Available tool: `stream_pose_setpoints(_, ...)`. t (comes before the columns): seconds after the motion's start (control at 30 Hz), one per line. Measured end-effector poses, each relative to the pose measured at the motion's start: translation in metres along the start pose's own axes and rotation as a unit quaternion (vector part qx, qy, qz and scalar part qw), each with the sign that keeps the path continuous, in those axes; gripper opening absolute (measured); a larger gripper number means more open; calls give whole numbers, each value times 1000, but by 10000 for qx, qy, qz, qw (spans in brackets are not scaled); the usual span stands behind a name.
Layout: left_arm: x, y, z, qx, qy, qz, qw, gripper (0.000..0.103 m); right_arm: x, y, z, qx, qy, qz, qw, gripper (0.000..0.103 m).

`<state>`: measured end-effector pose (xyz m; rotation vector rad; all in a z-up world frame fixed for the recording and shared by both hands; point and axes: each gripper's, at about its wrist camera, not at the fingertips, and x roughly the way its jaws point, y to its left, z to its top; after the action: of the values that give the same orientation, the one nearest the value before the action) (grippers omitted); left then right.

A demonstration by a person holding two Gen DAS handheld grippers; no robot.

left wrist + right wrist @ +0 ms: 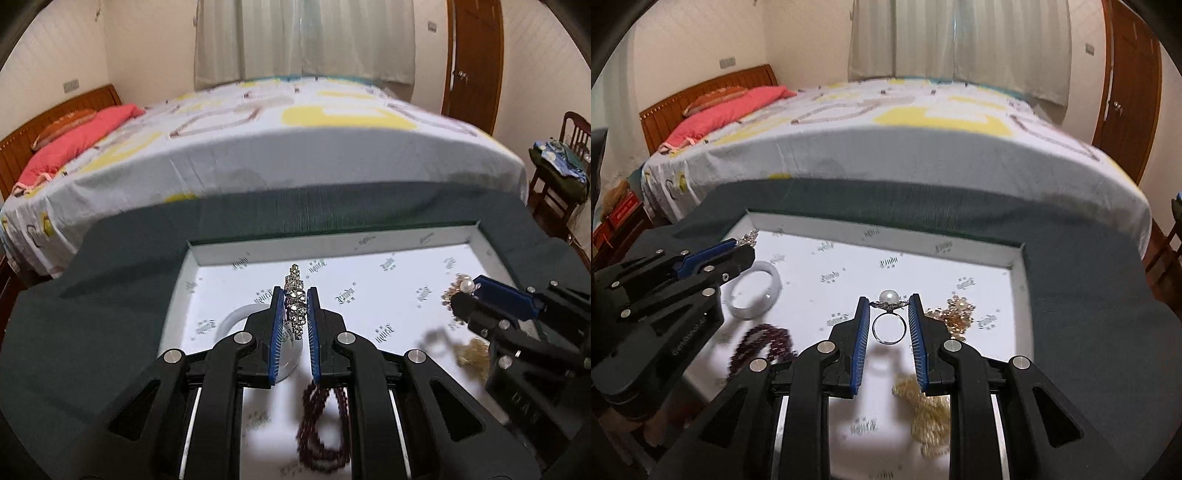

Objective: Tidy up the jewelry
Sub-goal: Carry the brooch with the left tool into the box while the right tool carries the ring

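Left gripper [296, 295] fingers pinch a faceted rhinestone piece [296, 306]; right gripper [886, 301] fingers clamp a pearl ring [888, 317] above the walled white tray [1015, 291]

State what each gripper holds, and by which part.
Left gripper: rhinestone piece, clamped across its sides. Right gripper: pearl ring, by its setting's edges.

The left gripper [295, 295] pinched a rhinestone piece [296, 306] above the white tray [369, 243]. Below it lay a pale bangle [231, 319] and dark red beads [321, 424]. At right, the right gripper [471, 291] held a pearl ring [466, 285] near gold beads [472, 356].
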<state>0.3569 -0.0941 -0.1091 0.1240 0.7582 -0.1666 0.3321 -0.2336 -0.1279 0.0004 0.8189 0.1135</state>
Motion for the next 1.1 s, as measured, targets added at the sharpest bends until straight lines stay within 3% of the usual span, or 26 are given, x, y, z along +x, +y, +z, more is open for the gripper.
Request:
stream_pose_setpoints(0.23,34,-4,-4,85,499,47,9987,13,25,-3,-3,68,380,-28,9993,22)
stream_pose_setpoints(0.43,40,-8,-2,268,644,135,9975,18,32,-5,-1,100,521,-49,9986,23)
stream_pose_setpoints(0.57,41,-10,-1,318,631,181,9973,31,33,-4,1,58,541,-73,9985,25)
stream_pose_setpoints(0.73,38,-10,0,282,563,208,9978,47,30,-3,2,35,457,-127,9989,40)
stream_pose_setpoints(0.93,24,-6,1,128,425,160,9989,52,19,-5,0,57,314,-182,9993,41)
stream_pose_setpoints(1.1,-10,-1,1,18,53,135,9999,57,-6,-10,-5,137,146,-144,9997,41)
